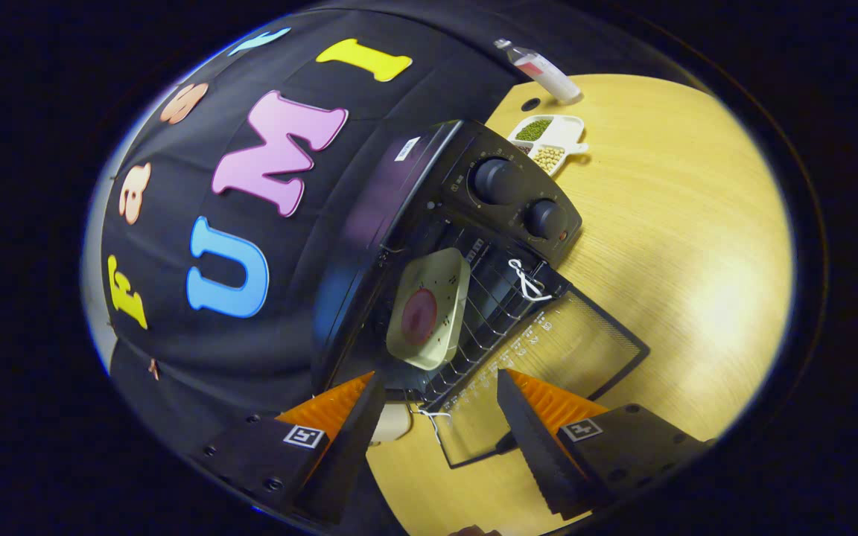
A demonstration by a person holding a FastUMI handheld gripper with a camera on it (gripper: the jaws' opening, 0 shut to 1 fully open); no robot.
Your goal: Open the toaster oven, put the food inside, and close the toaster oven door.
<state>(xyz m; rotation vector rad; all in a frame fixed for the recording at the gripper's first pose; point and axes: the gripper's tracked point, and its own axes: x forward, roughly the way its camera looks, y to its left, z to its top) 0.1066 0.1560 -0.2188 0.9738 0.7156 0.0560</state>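
- Our tongs (pixel 436 417) hang spread and empty before the oven (pixel 429 246).
- Plate (pixel 429 309) sits inside; door (pixel 548 372) lies open.
- Snagging the rack could drag it out.

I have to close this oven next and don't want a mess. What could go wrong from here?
The gripper is open, holding nothing, just short of the lowered glass door. The plate sits on the rack near the front, so the rising door might catch it. The fingers could also slip off the glass.
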